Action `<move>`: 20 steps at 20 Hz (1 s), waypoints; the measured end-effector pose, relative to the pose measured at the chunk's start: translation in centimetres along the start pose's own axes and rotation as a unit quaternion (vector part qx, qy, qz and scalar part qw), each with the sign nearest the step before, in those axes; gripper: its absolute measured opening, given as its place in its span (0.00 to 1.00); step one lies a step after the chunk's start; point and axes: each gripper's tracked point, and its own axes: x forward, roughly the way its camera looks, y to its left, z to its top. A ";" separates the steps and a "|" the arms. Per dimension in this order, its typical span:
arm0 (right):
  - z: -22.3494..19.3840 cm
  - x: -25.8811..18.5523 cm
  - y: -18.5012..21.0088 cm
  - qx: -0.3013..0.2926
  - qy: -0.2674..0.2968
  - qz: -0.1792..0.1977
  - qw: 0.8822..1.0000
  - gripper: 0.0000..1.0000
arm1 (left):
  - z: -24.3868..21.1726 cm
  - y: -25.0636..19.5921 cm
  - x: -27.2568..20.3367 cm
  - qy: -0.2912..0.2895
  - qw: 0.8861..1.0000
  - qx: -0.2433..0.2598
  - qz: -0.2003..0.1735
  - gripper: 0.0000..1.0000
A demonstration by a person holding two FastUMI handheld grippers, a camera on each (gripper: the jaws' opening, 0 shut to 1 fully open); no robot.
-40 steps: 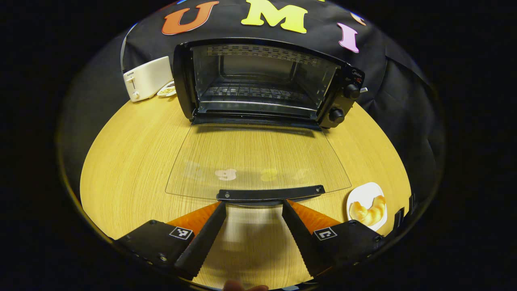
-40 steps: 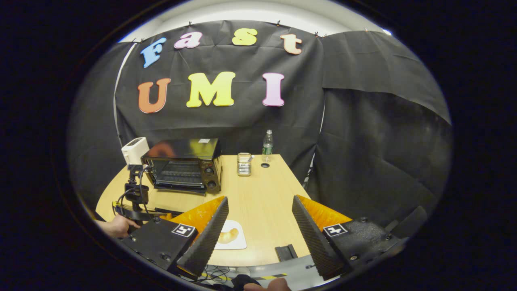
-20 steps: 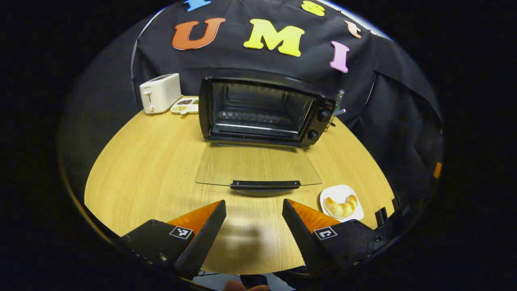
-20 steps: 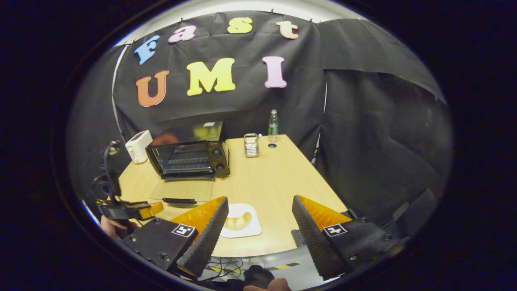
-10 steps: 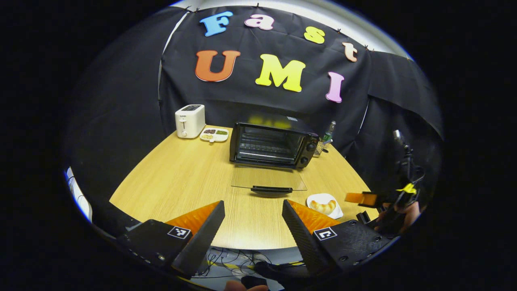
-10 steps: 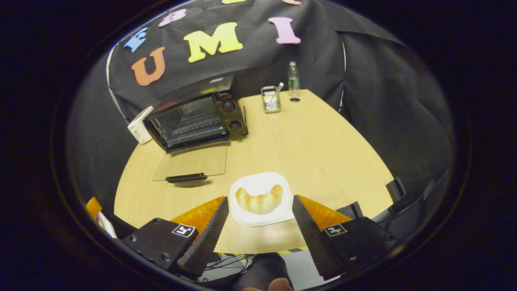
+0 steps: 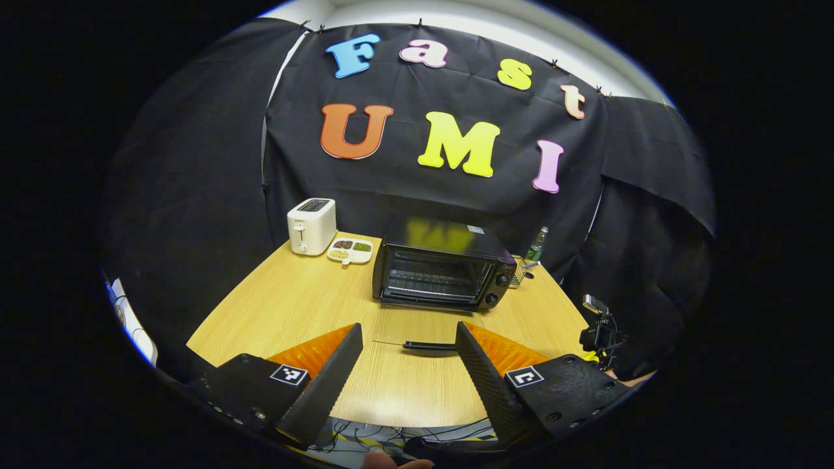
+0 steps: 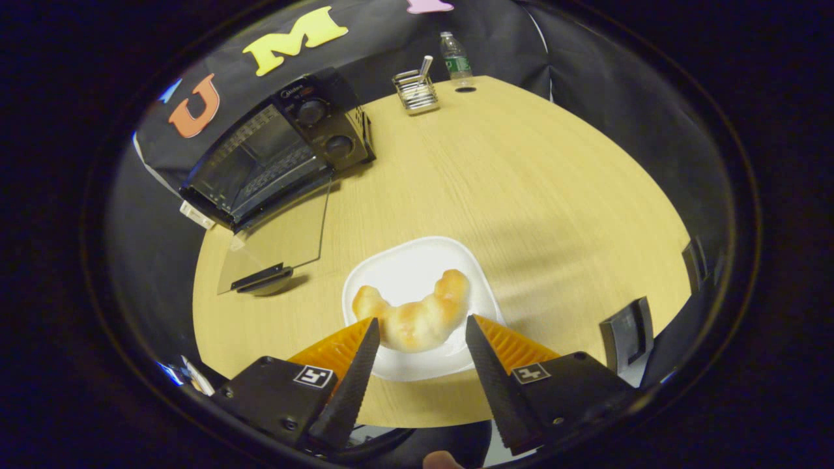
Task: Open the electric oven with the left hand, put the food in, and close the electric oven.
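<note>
The black electric oven [image 7: 443, 268] [image 8: 273, 150] stands at the back of the table, its glass door [image 7: 417, 326] [image 8: 277, 238] folded flat down onto the wood. A golden croissant [image 8: 414, 316] lies on a white plate [image 8: 407, 264] near the table's front edge. My right gripper [image 8: 417, 326] is open just above the plate, one finger on each side of the croissant, not pressing it. My left gripper [image 7: 408, 332] is open and empty, held back from the table and well short of the door handle [image 7: 427, 346]. The right gripper's mount shows at the left gripper view's right edge [image 7: 596, 335].
A white toaster [image 7: 312, 225] and a divided snack tray [image 7: 350, 250] sit at the back left. A wire holder [image 8: 415, 90] and a water bottle [image 8: 455, 57] stand at the back right. A small black bracket [image 8: 627, 333] clings to the table edge [image 8: 671, 215].
My left gripper pulled back and up from the opened oven door. My right gripper dropped toward the plate and now straddles the croissant.
</note>
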 end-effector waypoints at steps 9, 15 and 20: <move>0.0 1.2 0.1 0.041 0.034 0.069 0.996 0.32 | 0.1 -4.5 3.8 0.015 1.000 0.005 -0.008 0.95; 0.3 -1.4 2.1 0.128 0.032 0.116 0.984 0.14 | 1.2 -4.5 4.4 0.016 1.000 0.021 -0.016 0.95; 0.0 -3.4 6.6 0.181 0.018 0.168 0.969 0.13 | 1.6 -1.9 3.5 0.023 0.999 0.028 -0.003 0.95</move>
